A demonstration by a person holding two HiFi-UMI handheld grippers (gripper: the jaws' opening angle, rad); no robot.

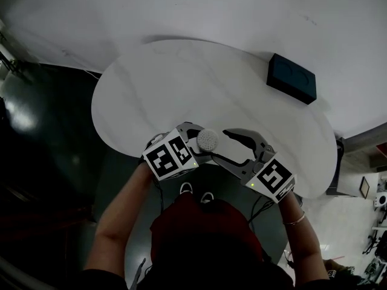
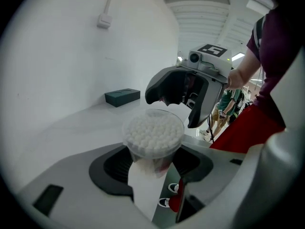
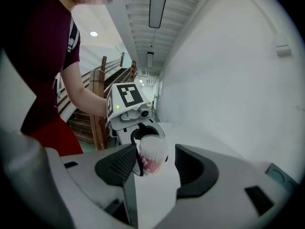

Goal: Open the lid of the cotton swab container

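One cotton swab container [image 2: 153, 142] clenched in left tongs [image 2: 152, 165], held off the bench [image 1: 181, 83] by its near edge | right tongs [image 3: 155, 168] released, empty, facing its top | clear lid [image 2: 153, 120] seemingly on; opening judged not yet done

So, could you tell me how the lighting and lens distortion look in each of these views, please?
Head view: wide-angle bend, table evenly lit, floor dark with a glare patch at left. Left gripper view: fisheye with black corners, swab container sharp and well lit. Right gripper view: same fisheye, ceiling lights glaring bright overhead.
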